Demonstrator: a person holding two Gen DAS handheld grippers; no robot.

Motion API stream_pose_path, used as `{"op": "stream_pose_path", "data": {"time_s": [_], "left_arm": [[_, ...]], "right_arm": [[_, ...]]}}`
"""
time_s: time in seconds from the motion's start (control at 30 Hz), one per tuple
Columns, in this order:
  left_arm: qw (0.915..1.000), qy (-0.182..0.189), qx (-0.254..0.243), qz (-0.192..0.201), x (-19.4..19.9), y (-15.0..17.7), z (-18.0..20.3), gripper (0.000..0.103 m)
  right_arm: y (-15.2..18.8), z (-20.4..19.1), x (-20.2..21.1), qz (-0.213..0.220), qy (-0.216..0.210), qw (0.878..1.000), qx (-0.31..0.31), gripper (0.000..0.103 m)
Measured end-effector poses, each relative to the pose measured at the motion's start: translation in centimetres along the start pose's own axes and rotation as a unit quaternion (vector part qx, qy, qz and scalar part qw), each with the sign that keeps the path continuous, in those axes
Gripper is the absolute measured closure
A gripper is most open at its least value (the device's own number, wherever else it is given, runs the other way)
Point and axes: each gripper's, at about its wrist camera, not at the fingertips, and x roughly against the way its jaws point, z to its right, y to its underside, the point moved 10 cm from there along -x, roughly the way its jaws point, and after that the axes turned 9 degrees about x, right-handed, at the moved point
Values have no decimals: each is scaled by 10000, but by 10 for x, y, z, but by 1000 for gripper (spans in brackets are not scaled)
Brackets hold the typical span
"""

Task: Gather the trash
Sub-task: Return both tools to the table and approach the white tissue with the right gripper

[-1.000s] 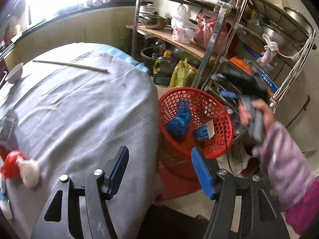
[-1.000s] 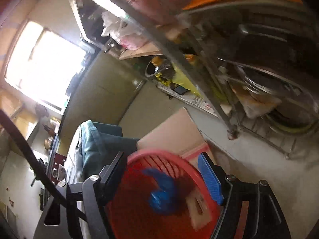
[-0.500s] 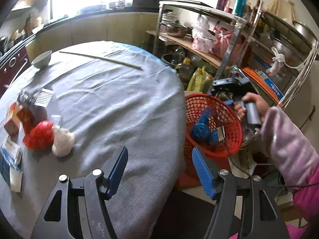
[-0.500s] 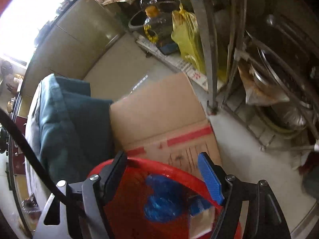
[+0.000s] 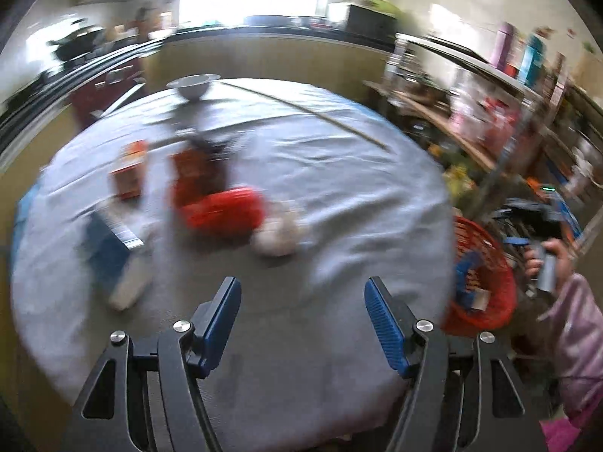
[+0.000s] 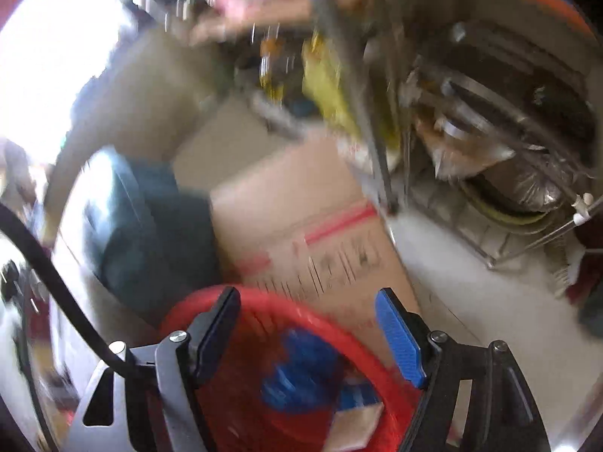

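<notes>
Trash scattered on round table under grey cloth (image 5: 339, 196) — crumpled red plastic wrapper (image 5: 226, 213) near the middle, touching a white wad (image 5: 277, 235), with an orange carton (image 5: 130, 177), a dark red packet (image 5: 199, 169) and a blue-and-white flat pack (image 5: 113, 260) to its left; all blurred. Left gripper (image 5: 301, 320) hovering over the near cloth, jaws apart, nothing between them. Right gripper (image 6: 307, 333) poised over red plastic mesh basket (image 6: 264, 301) beside the table, jaws likewise apart and empty; blue crumpled bag (image 6: 301, 373) and a small card already lying inside.

Step in hand, by the look of it: reaching for the next piece. Next move calls for advancing the left gripper to the red wrapper, straddling it — then closing and carrying it to the basket.
</notes>
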Motion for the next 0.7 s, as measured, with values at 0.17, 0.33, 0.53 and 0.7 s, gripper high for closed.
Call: {"op": "stream_pose_path", "data": {"time_s": [0.17,0.33,0.53,0.7], "left_arm": [[9968,-727,186,277,11,-5,-56,30],[9879,-1492,326,263,11,-9,-98,30],[9784,-2042,193,259,18,-6,-118,30],[9741,-2233,257,239,21,-2,-133,30]], "right_arm": [[-8,-76,57,844,-543,9904,954,25],[45,-209,89,851,-1573,9508,2529,25],[141,-328,82,68,-2495,8991,3597,25],[205,-377,67,-448,-2854,8671,4057,27]]}}
